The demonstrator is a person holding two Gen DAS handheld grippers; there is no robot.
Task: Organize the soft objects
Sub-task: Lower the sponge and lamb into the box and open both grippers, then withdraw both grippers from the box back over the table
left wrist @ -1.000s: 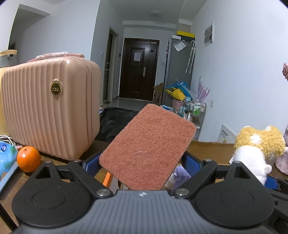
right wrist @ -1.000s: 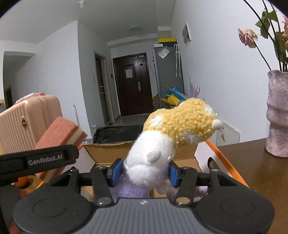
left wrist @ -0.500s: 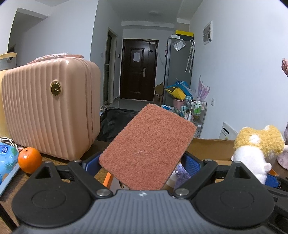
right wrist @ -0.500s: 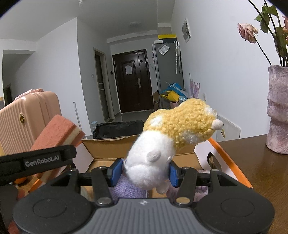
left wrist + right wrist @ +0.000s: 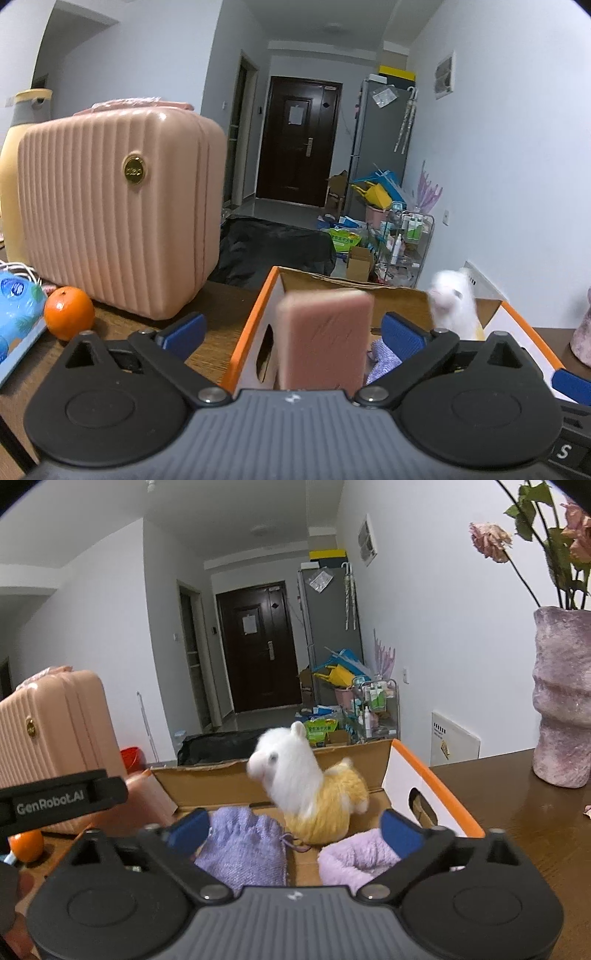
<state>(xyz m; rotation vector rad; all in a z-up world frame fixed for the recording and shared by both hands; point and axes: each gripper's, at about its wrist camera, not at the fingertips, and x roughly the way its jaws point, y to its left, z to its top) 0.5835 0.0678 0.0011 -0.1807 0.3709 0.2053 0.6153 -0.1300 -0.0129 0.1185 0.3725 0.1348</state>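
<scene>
An orange-rimmed cardboard box (image 5: 251, 325) (image 5: 436, 786) lies on the brown table. My left gripper (image 5: 291, 330) is open; a pink sponge (image 5: 323, 338), blurred, drops free between its fingers at the box's left end. My right gripper (image 5: 295, 825) is open above the box. A white and yellow plush alpaca (image 5: 306, 790) sits in the box, blurred, and shows in the left wrist view (image 5: 452, 308). A purple knitted cloth (image 5: 243, 849) and a lilac fluffy cloth (image 5: 354, 856) lie in the box too.
A pink ribbed suitcase (image 5: 118, 214) stands on the table at the left, with an orange (image 5: 68, 314) and a blue packet (image 5: 16, 314) before it. A mauve vase (image 5: 561, 701) with dried flowers stands on the right. A hallway with clutter lies beyond.
Both grippers opened. The sponge left the left gripper and falls toward the box. The alpaca left the right gripper and dropped into the box.
</scene>
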